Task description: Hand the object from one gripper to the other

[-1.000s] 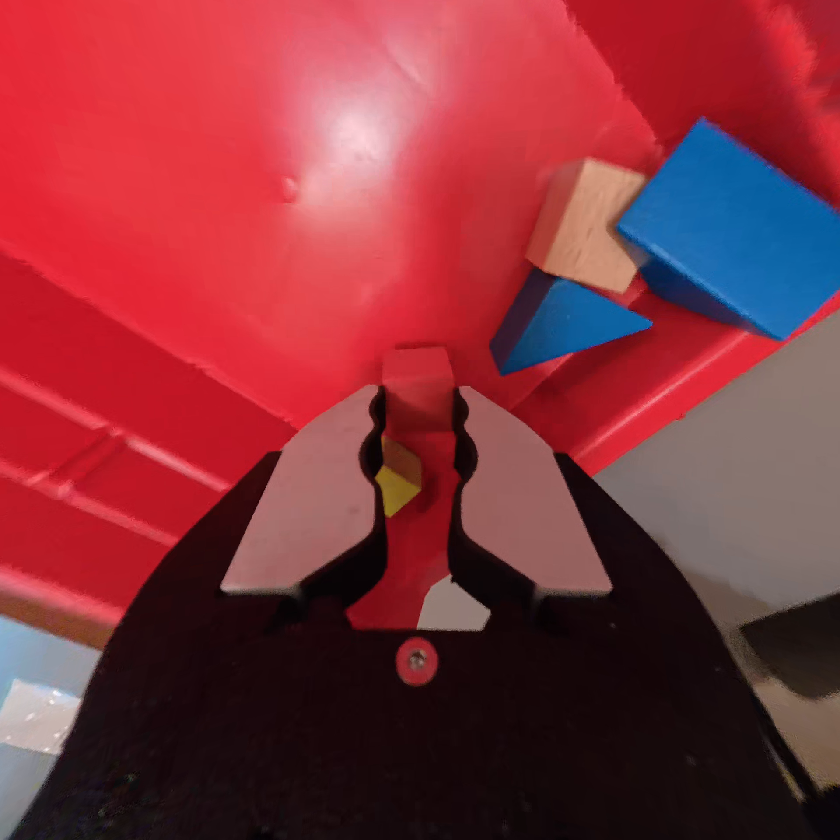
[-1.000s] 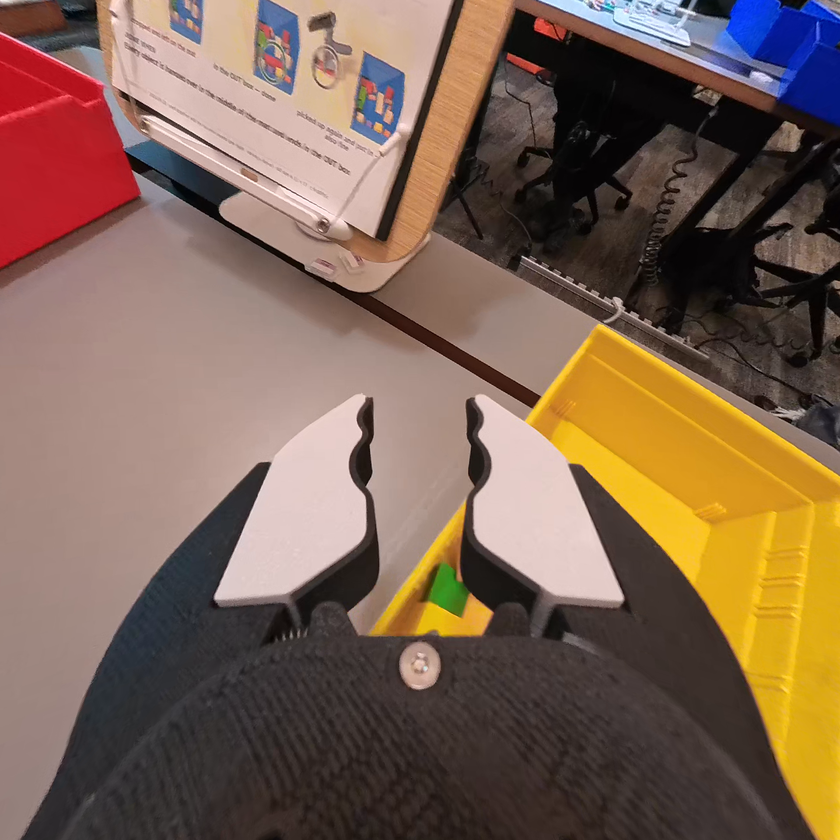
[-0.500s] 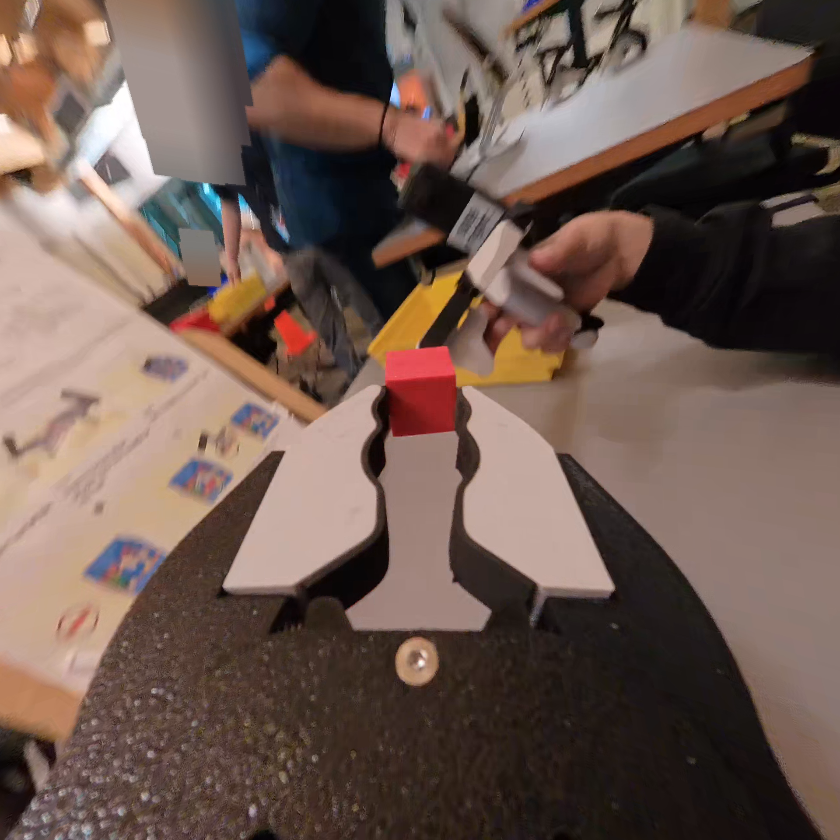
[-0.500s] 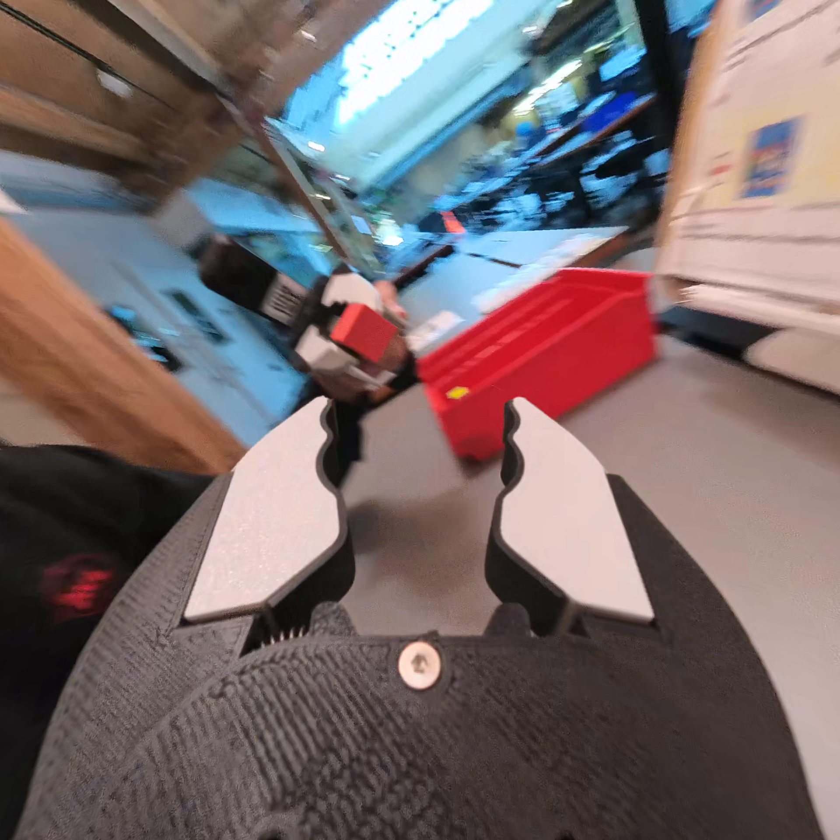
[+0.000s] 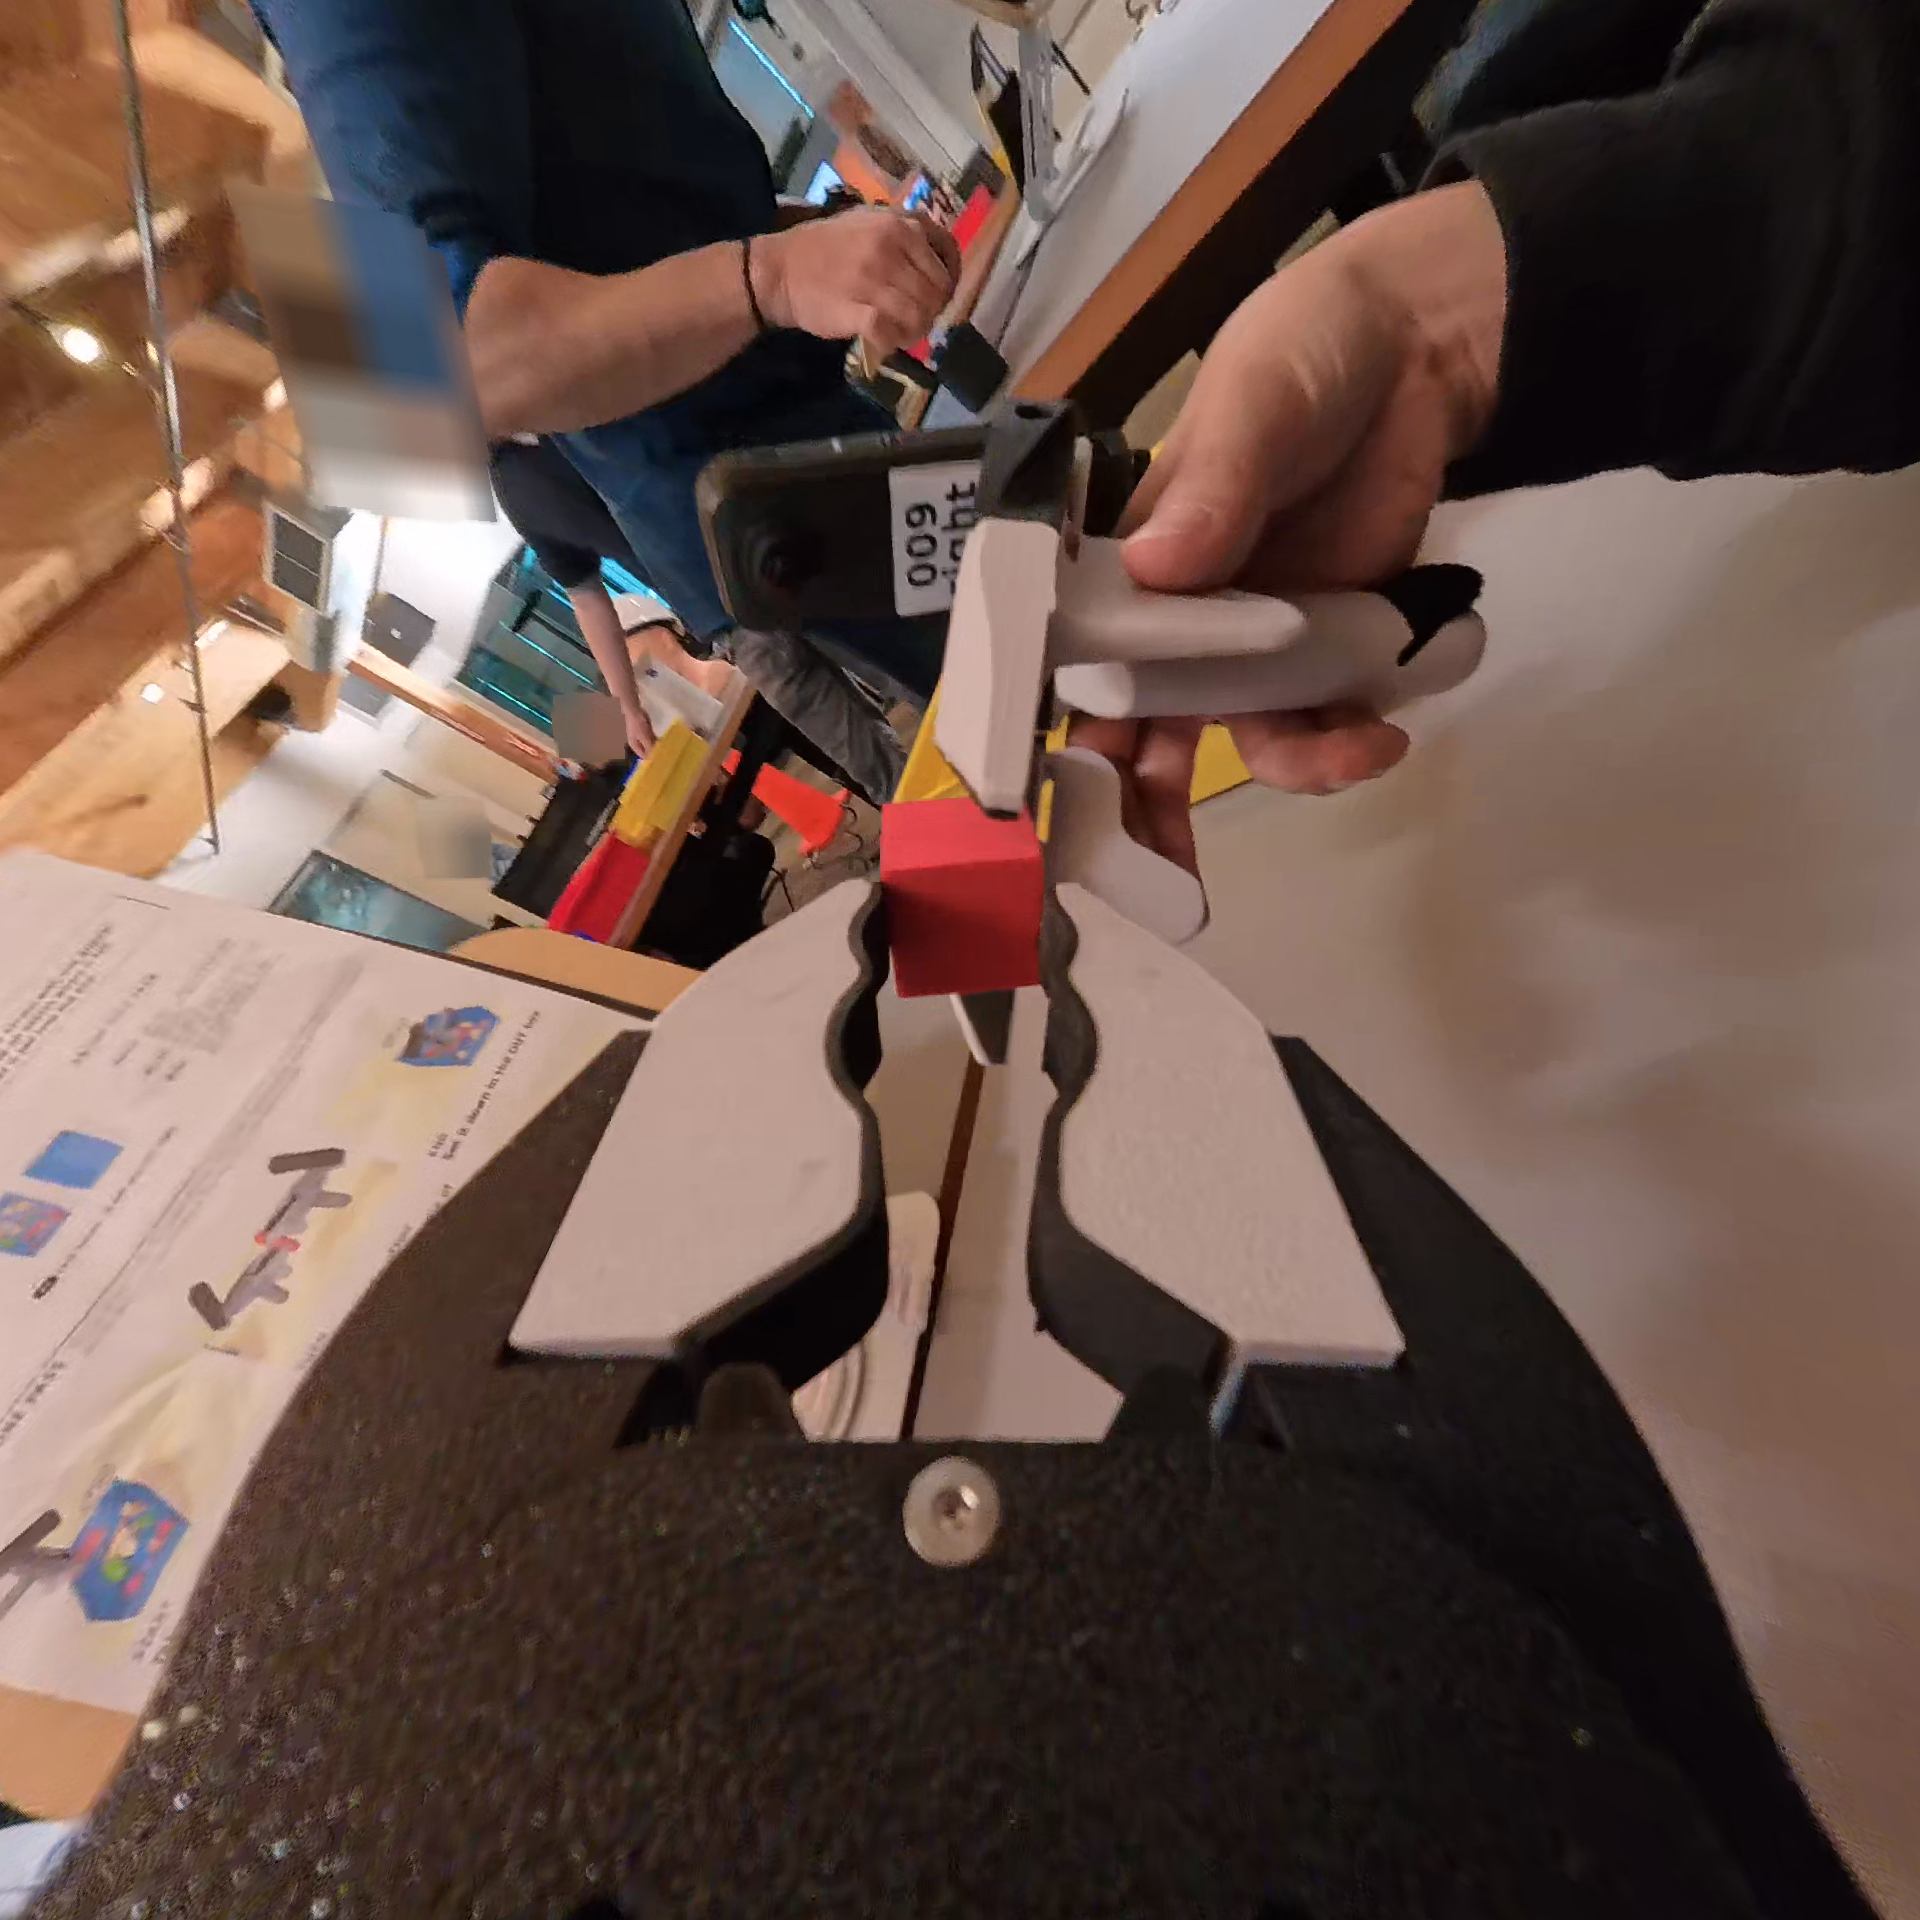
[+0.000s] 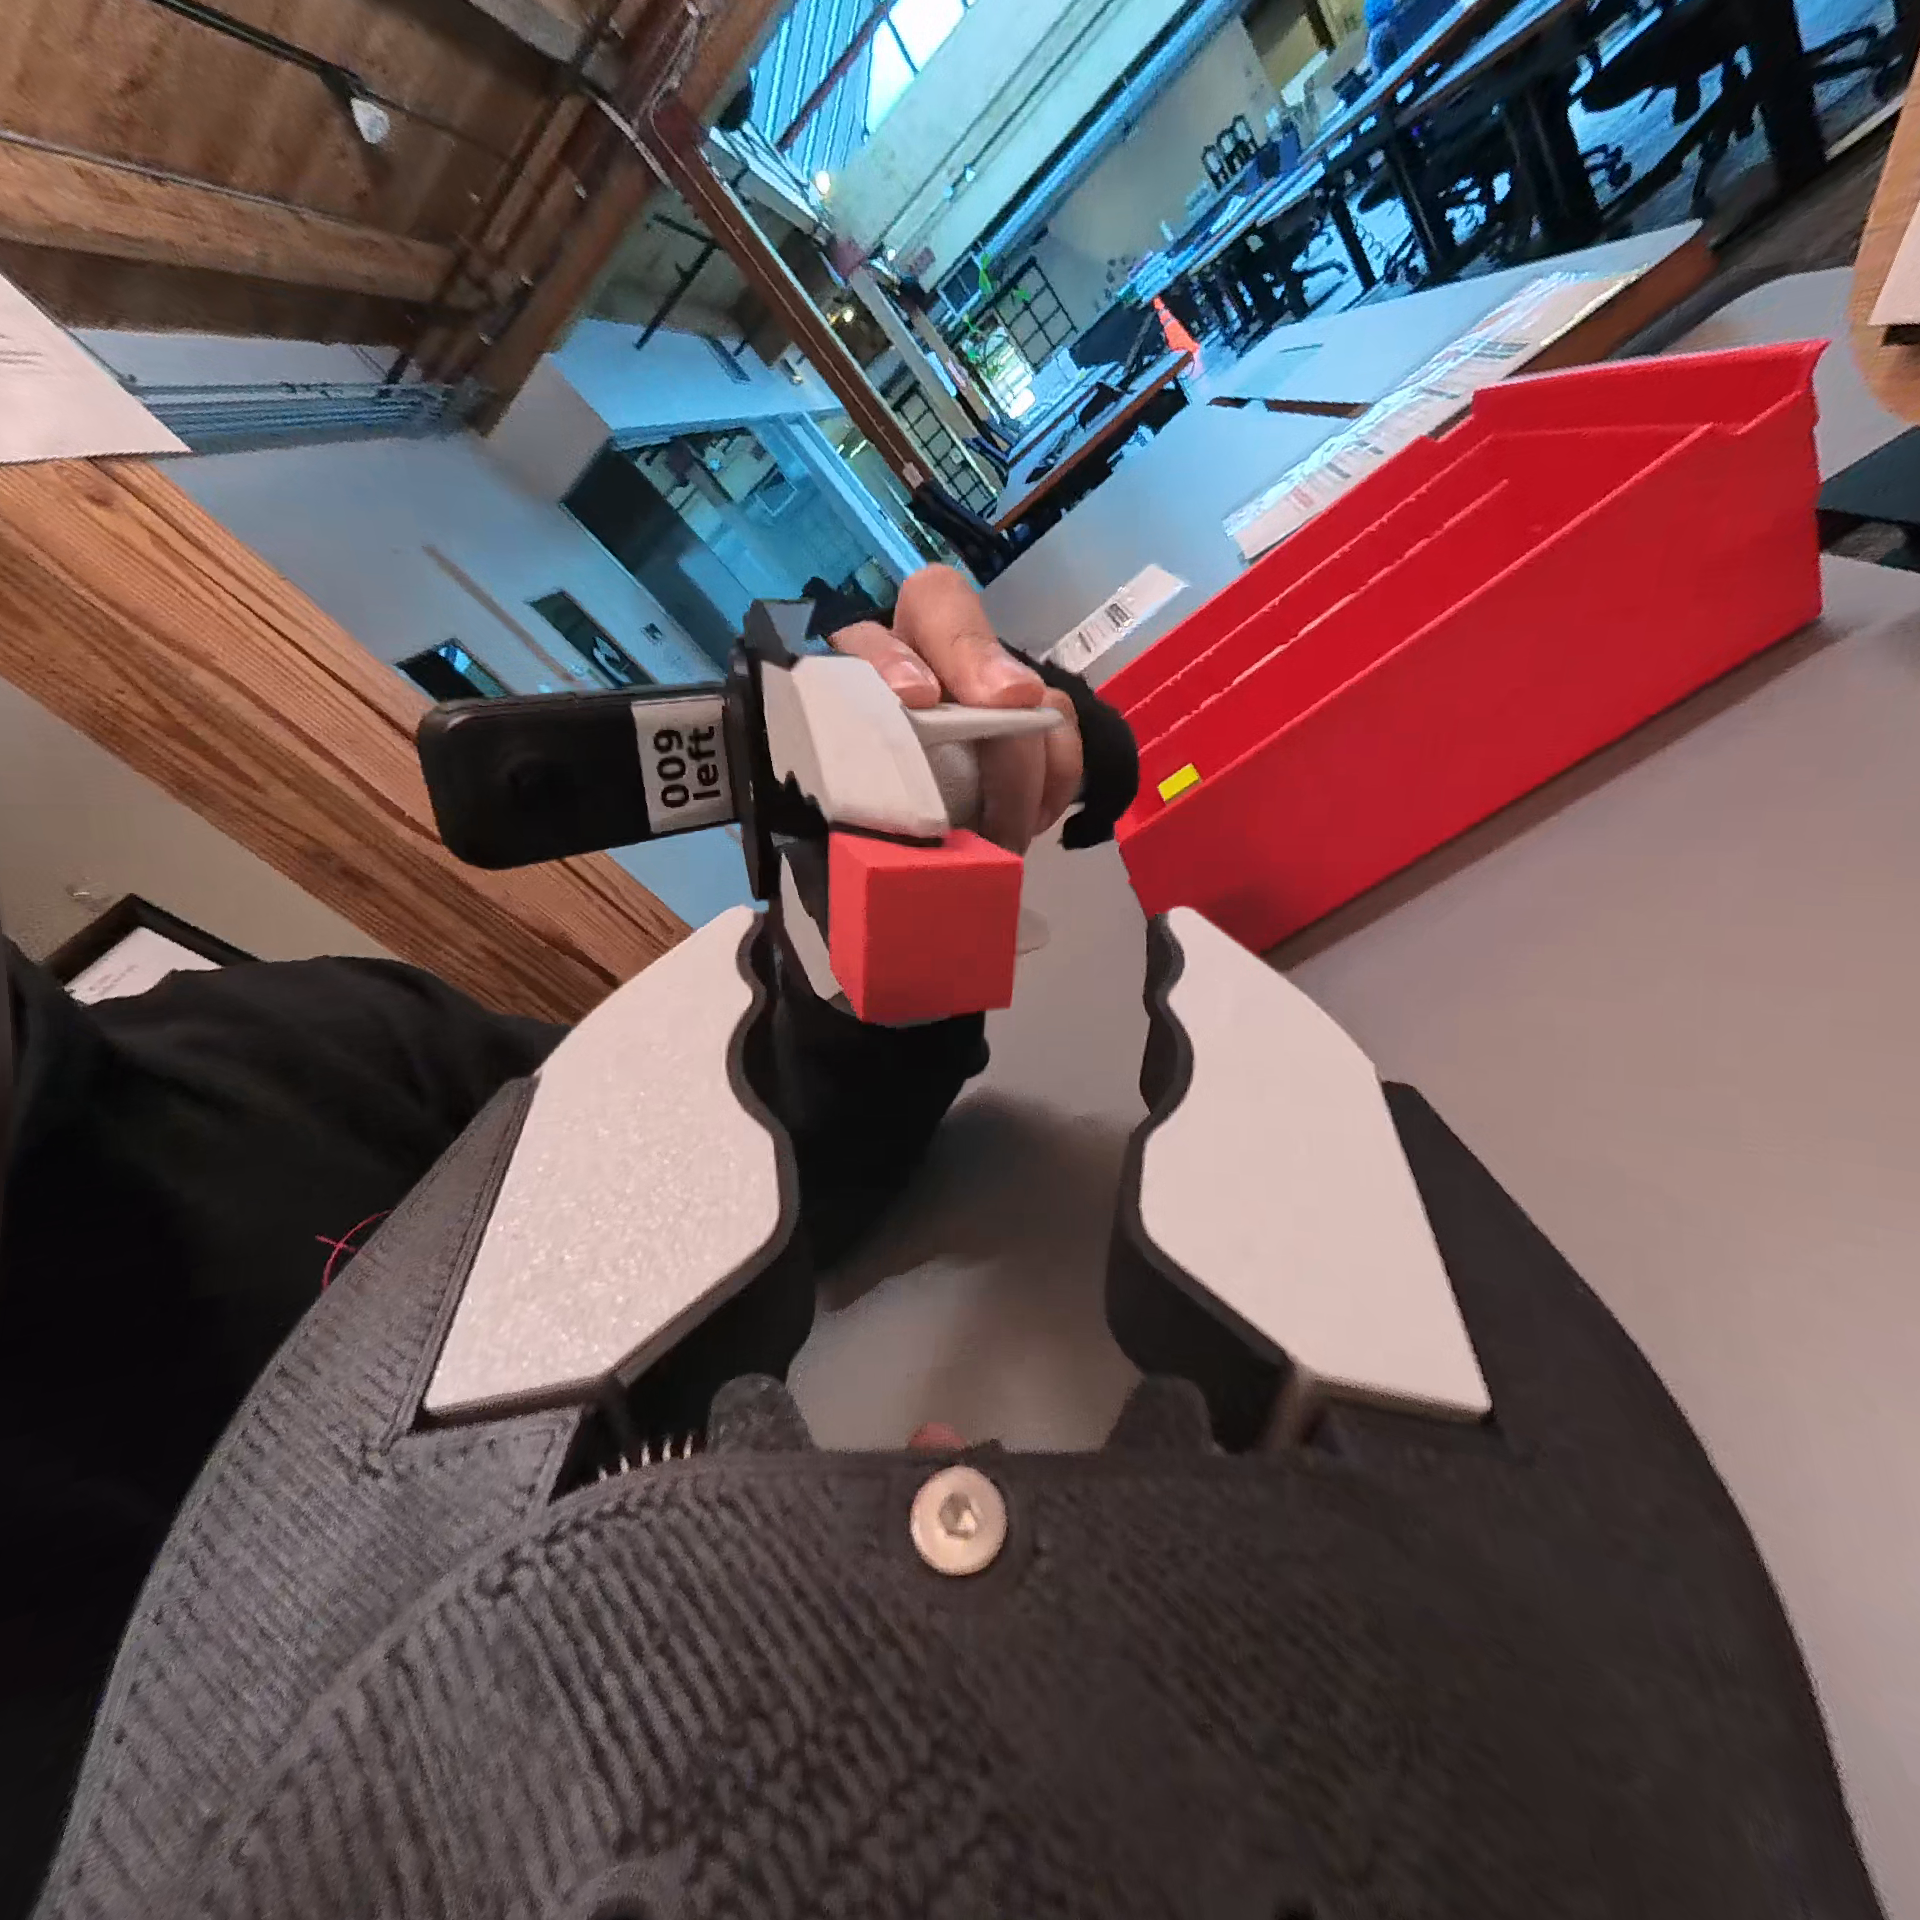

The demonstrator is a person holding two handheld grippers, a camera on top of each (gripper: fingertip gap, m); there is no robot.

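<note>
1. A red cube [image 5: 961, 902] is clamped between the fingers [image 5: 748, 1049] of the left gripper [image 5: 961, 935], above the grey table [image 6: 1558, 1039].
2. The right gripper [image 6: 951, 935] is held with its fingers [image 6: 1236, 1039] spread wide around the cube, not pressing on it.
3. A red bin [image 6: 1455, 644] stands on the table behind.

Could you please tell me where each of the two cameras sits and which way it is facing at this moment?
Left wrist view: sits on the left hand-held gripper, looking along its fingers, which clamp a red cube, toward the right hand-held gripper and the hand holding it.
Right wrist view: sits on the open right hand-held gripper, facing the left one and a red bin.
Shared: the red cube and both grippers.
</note>
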